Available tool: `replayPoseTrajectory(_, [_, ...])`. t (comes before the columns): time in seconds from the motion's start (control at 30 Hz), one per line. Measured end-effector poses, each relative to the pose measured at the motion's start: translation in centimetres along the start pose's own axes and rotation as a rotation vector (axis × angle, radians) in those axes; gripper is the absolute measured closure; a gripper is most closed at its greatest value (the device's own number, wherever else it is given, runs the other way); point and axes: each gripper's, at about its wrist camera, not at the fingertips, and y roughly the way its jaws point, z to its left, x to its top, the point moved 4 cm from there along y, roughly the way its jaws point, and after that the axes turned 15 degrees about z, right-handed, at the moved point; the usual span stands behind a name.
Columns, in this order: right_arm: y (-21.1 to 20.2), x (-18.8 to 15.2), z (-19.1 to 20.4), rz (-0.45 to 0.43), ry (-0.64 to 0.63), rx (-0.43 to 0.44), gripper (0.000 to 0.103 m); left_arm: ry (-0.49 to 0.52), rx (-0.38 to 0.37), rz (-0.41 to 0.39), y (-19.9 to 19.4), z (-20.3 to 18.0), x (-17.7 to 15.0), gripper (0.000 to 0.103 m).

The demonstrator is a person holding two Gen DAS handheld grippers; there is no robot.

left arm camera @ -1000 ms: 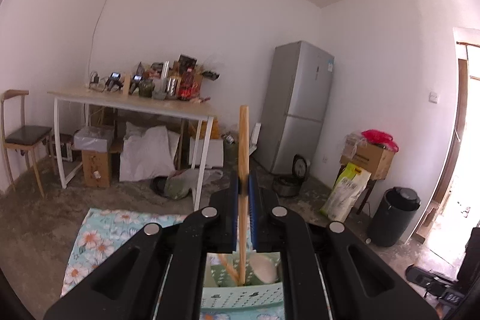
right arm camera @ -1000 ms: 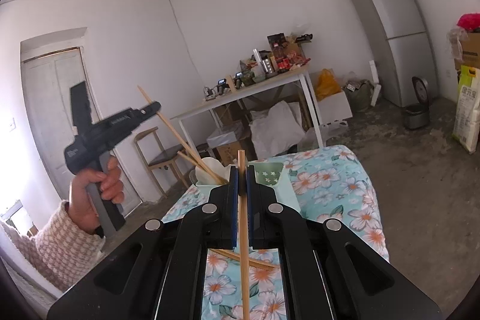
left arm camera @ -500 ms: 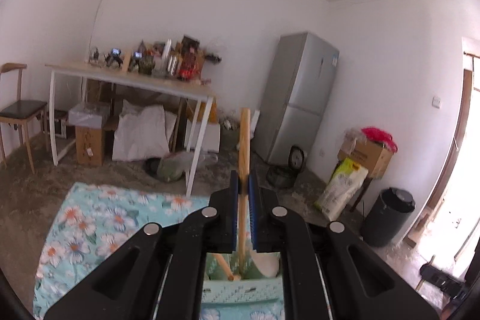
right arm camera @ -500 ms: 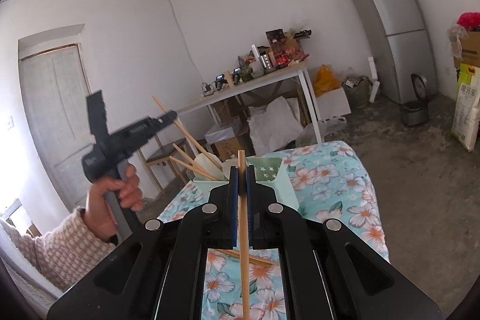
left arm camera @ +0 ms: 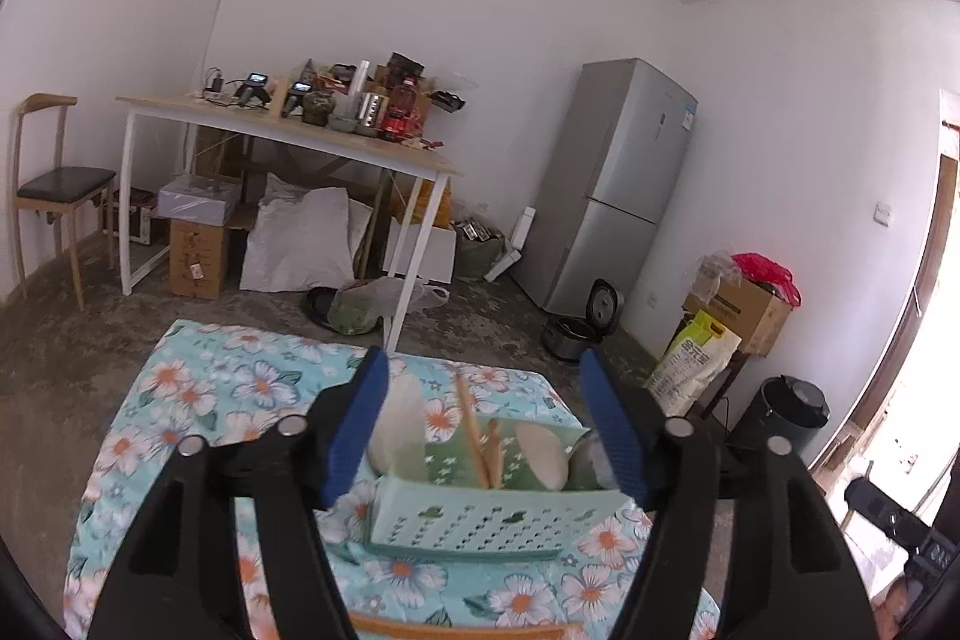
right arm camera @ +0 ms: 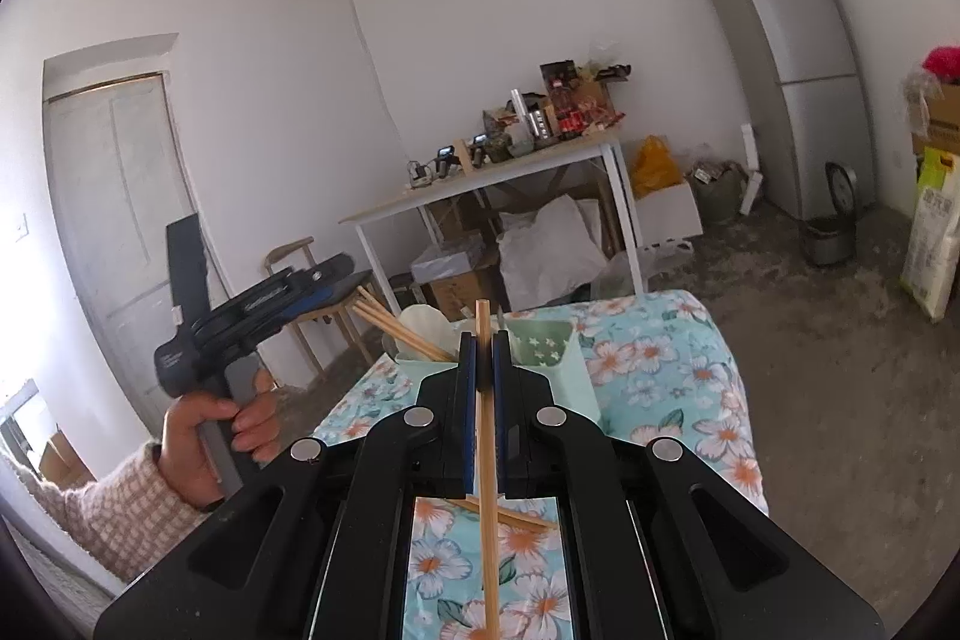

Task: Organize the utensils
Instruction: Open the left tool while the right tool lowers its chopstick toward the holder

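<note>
My left gripper (left arm camera: 483, 424) is opening above the pale green perforated plastic caddy (left arm camera: 480, 517), nothing between its jaws; my right gripper (right arm camera: 480, 358) clamps a wooden chopstick (right arm camera: 487, 490), waiting behind the caddy for its turn.

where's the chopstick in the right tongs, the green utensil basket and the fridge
chopstick (right arm camera: 483, 436), right wrist view, on its shaft between the shut blue pads
green utensil basket (left arm camera: 480, 520), left wrist view, on its perforated front wall
fridge (left arm camera: 618, 184), left wrist view, on the door seam

Grey fridge (left arm camera: 612, 184) — cluttered table (left arm camera: 288, 133), chair (left arm camera: 54, 184).
</note>
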Motion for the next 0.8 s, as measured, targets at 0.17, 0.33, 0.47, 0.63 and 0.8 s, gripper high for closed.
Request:
replayPoseTrajectory(0.17, [0.2,2.2,0.7,-0.022,-0.053,0.007,0.1,-0.008,0.022,-0.003,-2.8,1.6,-2.3,0.024])
replayPoseTrajectory(0.33, [0.6,5.6,1.8,-0.069,-0.093,0.05,0.1,-0.024,0.074,0.052,-4.1,4.0,-5.5,0.019])
replayPoseTrajectory(0.47, [1.1,8.7,3.4,-0.112,-0.148,0.076,0.1,-0.054,0.129,0.109,-4.7,6.5,-8.8,0.017])
replayPoseTrajectory(0.63, [2.2,13.3,5.1,-0.176,-0.199,0.104,0.1,-0.115,0.16,0.146,-5.8,9.1,-11.2,0.017])
replayPoseTrajectory(0.8, [5.2,17.1,5.9,-0.197,-0.203,0.13,0.1,-0.145,0.18,0.147,-7.1,10.7,-12.4,0.017])
